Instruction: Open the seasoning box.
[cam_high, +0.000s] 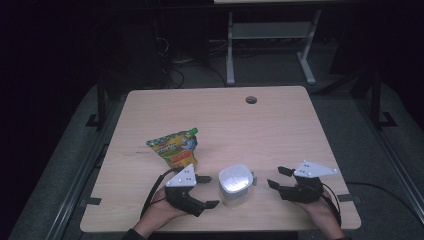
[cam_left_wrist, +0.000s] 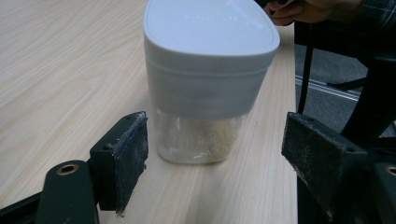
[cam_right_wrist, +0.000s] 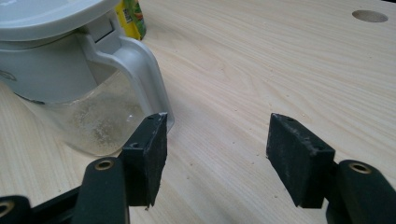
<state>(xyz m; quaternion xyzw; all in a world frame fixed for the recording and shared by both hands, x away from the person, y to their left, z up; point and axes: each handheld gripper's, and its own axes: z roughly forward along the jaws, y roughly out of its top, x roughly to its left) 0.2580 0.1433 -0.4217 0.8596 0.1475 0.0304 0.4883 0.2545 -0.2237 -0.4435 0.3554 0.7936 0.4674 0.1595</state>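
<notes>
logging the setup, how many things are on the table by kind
container with white lid: 1
snack pouch: 1
tongs, left and right: 2
total: 4

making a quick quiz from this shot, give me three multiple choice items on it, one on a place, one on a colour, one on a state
1. Where does the container stand?
A. between the two grippers
B. beside the round hole in the table
C. on top of the pouch

2. What colour is the container's lid?
A. red
B. white
C. black

3. How does the left gripper stand to the container?
A. clamped on its lid
B. open, pads clear of it
C. lifting it off the table

Answers:
1. A, the high view shows it on the table with the left gripper on one side and the right gripper on the other.
2. B, the lid is white above a clear body.
3. B, the left gripper view shows a gap between each pad and the container.
</notes>
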